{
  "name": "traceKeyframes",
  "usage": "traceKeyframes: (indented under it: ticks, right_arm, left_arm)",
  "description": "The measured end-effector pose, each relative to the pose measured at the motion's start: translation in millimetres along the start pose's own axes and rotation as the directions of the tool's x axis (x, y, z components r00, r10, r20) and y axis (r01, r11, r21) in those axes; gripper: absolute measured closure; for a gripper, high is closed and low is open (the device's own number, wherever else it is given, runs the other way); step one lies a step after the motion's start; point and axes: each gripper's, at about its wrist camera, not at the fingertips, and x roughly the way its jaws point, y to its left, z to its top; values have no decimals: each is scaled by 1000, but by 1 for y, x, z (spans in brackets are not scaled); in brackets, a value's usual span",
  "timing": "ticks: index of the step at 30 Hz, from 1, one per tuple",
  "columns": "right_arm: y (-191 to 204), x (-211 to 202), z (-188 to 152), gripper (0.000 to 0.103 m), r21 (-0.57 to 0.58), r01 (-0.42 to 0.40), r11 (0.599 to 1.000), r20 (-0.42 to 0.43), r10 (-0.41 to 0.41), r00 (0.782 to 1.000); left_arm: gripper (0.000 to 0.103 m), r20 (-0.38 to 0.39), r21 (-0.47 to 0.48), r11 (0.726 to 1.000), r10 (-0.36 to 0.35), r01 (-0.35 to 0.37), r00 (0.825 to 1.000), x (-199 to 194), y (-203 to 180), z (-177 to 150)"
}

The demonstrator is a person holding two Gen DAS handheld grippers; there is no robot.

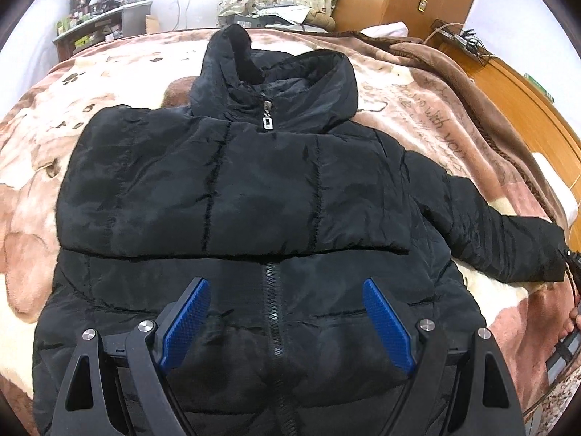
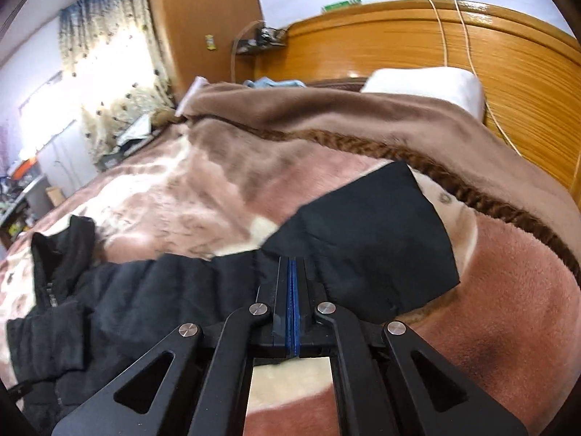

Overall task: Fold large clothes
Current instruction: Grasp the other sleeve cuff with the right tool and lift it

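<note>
A black hooded puffer jacket (image 1: 232,189) lies front up on the bed, zipped, hood toward the far end. One sleeve is folded across its chest. The other sleeve (image 1: 508,239) stretches out to the right. My left gripper (image 1: 287,290) is open and empty, just above the jacket's lower front over the zipper. My right gripper (image 2: 292,265) is shut on the outstretched sleeve (image 2: 363,239) near its cuff, at the jacket's right side; it shows at the right edge of the left wrist view (image 1: 572,258).
The bed is covered by a pink and cream plush blanket (image 1: 43,167) with a brown border. A wooden headboard (image 2: 490,72) and a white pillow (image 2: 428,83) are on the right side. A cluttered desk (image 1: 98,25) stands beyond the bed.
</note>
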Motion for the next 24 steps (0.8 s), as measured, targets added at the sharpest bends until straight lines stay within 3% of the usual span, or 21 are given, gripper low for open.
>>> traceKeyframes:
  ticks: [1,2,5,6,9,13,18,19,20,21,24]
  right_arm:
    - [-3,0,-2,102,14,-6,1000,-6,6,1000]
    - [-11,1,-9,93,46,21,999,-17,-20,1000]
    - [-27,14,-24,56,97,55,994,-51,-50,997]
    - [-35,20,-30,49,125,43,991,-81,-33,996]
    - [-51,37,-37,45,161,26,987,-120,-6,993]
    - [-55,52,-31,35,173,11,985,-107,8,994]
    - [-64,68,-20,39,270,-16,963,-112,48,993]
    - [-63,67,-19,46,275,-12,961,-103,41,994]
    - [-61,65,-18,63,264,8,964,-93,17,996]
    - [-59,64,-17,74,248,25,968,-88,-3,996]
    - [-56,62,-15,92,242,10,970,-84,11,996]
  left_arm:
    - [17,5,-8,1000,-7,7,1000,-2,2,0]
    - [17,6,-13,1000,-10,10,1000,-3,4,1]
    - [17,4,-13,1000,-1,1,1000,-3,5,1]
    - [17,-1,-12,1000,-2,2,1000,-1,4,0]
    - [17,-17,-10,1000,-5,5,1000,6,0,-1]
    - [17,-39,8,1000,-11,11,999,17,-11,-3]
    - [17,-53,25,1000,-17,18,998,25,-20,-6]
    - [17,-56,28,999,-16,18,998,26,-21,-6]
    - [17,-60,28,999,-15,17,998,27,-21,-6]
    - [17,-62,25,1000,-15,17,998,27,-20,-7]
    - [17,-59,17,1000,-20,22,998,25,-16,-7]
